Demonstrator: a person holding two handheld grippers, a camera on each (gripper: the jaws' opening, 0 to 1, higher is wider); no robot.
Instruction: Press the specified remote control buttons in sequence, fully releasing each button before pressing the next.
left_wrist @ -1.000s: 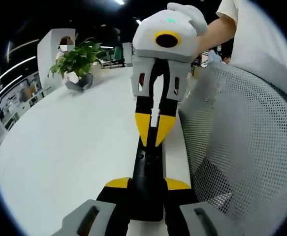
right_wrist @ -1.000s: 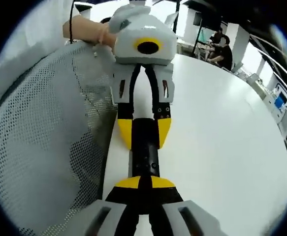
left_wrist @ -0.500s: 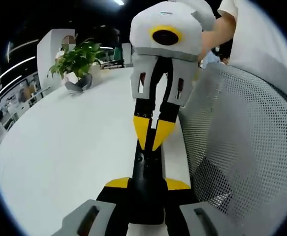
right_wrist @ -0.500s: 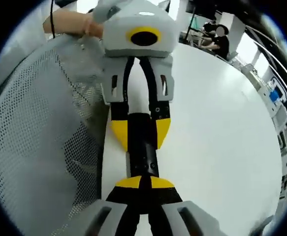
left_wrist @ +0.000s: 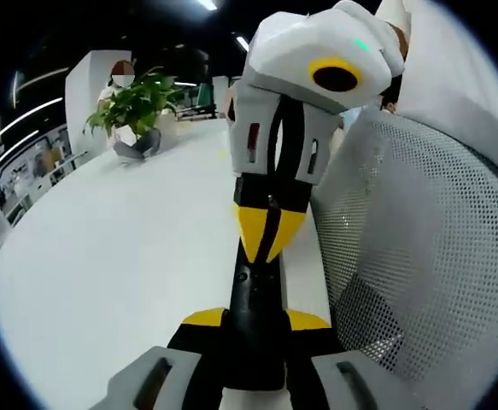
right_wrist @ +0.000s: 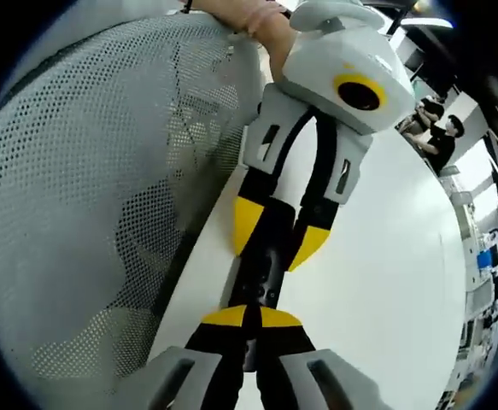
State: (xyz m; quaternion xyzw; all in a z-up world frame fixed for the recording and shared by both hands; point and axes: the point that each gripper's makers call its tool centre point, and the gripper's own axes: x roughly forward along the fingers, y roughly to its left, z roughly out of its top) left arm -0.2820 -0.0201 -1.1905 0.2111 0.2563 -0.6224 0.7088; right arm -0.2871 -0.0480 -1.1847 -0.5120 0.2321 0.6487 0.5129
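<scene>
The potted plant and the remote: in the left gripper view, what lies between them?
In the left gripper view, only bare white table lies between the potted plant and the black remote; nothing stands on that stretch.

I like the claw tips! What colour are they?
Yellow, on black jaws. The right gripper shows them best in the left gripper view, tips closed against the black remote.

remote control (right_wrist: 255, 275): black, lying on the white table (right_wrist: 385, 282), 6 to 12 o'clock
right gripper (right_wrist: 246, 318): yellow tips together on its near end
left gripper (right_wrist: 279, 232): from 1 o'clock, straddling its far end
mesh chair back (right_wrist: 86, 196): 9 o'clock
</scene>
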